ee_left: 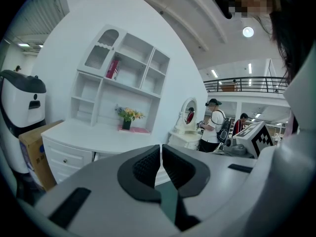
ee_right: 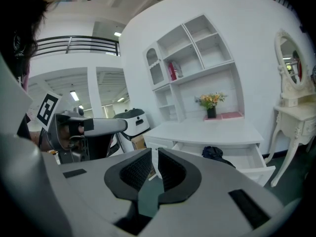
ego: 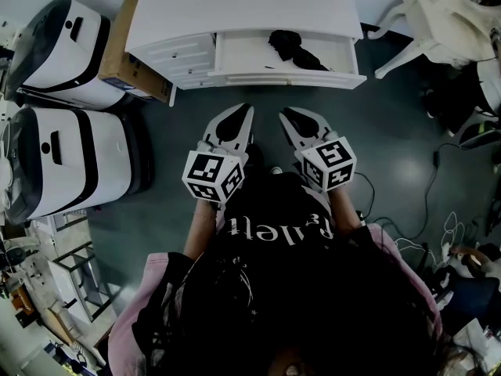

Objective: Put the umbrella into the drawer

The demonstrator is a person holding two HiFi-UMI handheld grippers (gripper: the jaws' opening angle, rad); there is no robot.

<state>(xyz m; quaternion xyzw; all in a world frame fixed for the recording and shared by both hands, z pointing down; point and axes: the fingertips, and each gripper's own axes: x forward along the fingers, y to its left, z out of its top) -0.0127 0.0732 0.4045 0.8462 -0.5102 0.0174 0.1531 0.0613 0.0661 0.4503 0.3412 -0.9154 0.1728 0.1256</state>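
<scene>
The black folded umbrella (ego: 293,47) lies inside the open drawer (ego: 239,59) of the white desk (ego: 243,6), toward the drawer's right half. The right gripper view shows the umbrella (ee_right: 215,153) as a dark bundle in the pulled-out drawer (ee_right: 256,163). My left gripper (ego: 244,111) and right gripper (ego: 287,116) hover side by side over the dark floor, in front of the drawer and apart from it. Both are shut with nothing between the pads: left gripper (ee_left: 161,151), right gripper (ee_right: 154,154).
Two white-and-black machines (ego: 66,41) (ego: 74,163) and a cardboard box (ego: 121,61) stand left of the desk. A white vanity table (ego: 438,14) is at the right, with cables (ego: 438,210) on the floor. People (ee_left: 216,125) stand far behind.
</scene>
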